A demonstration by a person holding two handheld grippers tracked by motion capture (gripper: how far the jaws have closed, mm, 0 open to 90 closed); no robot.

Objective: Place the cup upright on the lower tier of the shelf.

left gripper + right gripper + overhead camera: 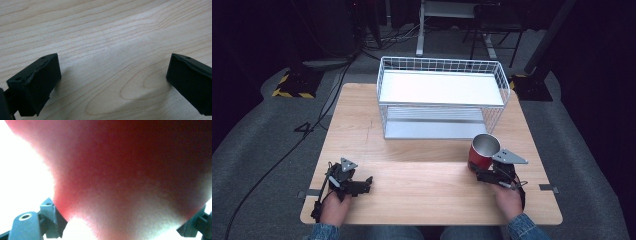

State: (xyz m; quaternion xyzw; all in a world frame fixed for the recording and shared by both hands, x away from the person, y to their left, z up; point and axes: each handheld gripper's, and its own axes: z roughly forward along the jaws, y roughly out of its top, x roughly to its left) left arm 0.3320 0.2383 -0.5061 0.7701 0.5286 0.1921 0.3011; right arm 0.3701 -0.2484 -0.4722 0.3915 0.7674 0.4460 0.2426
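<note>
Cup point(482, 152) in my right claw point(482, 171), near the worktop's point(422, 175) right front.
It is red with a steel lining, tilted, mouth up and toward the white wire rack point(441, 97); my right claw pinches its lower wall. No writing is legible. My left claw point(362, 185) rests spread on bare wood, pointing right.
</note>
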